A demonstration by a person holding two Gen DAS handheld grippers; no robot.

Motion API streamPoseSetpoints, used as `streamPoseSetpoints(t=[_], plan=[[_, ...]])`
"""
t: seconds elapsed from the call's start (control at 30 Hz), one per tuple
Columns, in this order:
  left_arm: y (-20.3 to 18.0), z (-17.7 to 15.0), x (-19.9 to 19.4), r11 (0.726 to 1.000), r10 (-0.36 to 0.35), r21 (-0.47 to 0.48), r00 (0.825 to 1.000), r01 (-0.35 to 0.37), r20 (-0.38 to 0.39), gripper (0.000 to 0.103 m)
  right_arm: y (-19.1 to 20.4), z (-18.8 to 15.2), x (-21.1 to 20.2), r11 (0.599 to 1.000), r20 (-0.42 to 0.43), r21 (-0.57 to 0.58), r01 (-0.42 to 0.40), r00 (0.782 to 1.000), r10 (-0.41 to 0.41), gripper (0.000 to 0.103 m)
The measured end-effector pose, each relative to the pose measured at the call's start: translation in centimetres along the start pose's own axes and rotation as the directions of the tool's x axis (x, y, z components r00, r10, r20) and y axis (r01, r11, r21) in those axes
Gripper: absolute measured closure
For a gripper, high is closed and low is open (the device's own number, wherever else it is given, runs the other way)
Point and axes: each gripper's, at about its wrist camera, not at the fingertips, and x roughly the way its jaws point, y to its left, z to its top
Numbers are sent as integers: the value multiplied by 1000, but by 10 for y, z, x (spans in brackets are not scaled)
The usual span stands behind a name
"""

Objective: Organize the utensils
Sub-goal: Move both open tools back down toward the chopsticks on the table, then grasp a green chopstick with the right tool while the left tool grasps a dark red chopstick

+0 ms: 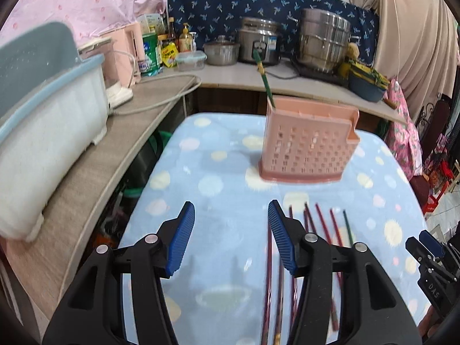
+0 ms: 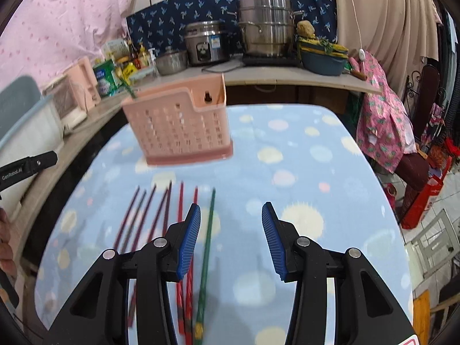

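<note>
A pink perforated utensil holder (image 1: 307,146) (image 2: 181,132) stands upright on the blue spotted tablecloth (image 1: 218,172) (image 2: 316,172). One green chopstick (image 1: 264,80) leans out of its left end. Several dark red chopsticks (image 1: 322,224) (image 2: 143,210) lie loose in front of it, with two brighter red ones (image 2: 181,201) and a green chopstick (image 2: 208,238) at their right. My left gripper (image 1: 231,204) is open and holds nothing, its right finger over the leftmost chopsticks. My right gripper (image 2: 231,205) is open and holds nothing, with the green chopstick just inside its left finger.
A blue-rimmed white dish bin (image 1: 49,132) sits on the wooden counter at the left. The back counter holds a pink kettle (image 1: 126,54), bottles, a rice cooker (image 1: 260,43), a steel steamer pot (image 1: 325,40) and a blue bowl (image 1: 365,86). Floral cloth hangs at the right.
</note>
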Motion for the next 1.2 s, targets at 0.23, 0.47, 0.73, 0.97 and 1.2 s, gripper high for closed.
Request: streamPoseSetpoints(t=[0.23, 0.47, 0.73, 0.97, 1.2], plan=[[-2, -59, 4, 1000, 7, 21, 997, -5, -72, 52, 7, -58, -1, 1000, -73, -30, 8, 997, -10, 59], [-4, -97, 7, 999, 1, 33, 993, 3, -122, 52, 16, -81, 7, 999, -111, -35, -5, 994, 1, 64], [-8, -111, 9, 999, -8, 32, 989, 13, -148, 52, 24, -89, 16, 999, -141, -49, -12, 990, 5, 76], [-11, -116, 10, 999, -17, 36, 987, 24, -158, 52, 26, -96, 19, 998, -159, -56, -14, 987, 5, 81], [-15, -122, 10, 999, -26, 43, 985, 34, -173, 52, 24, -100, 18, 998, -152, -55, -10, 988, 2, 84]])
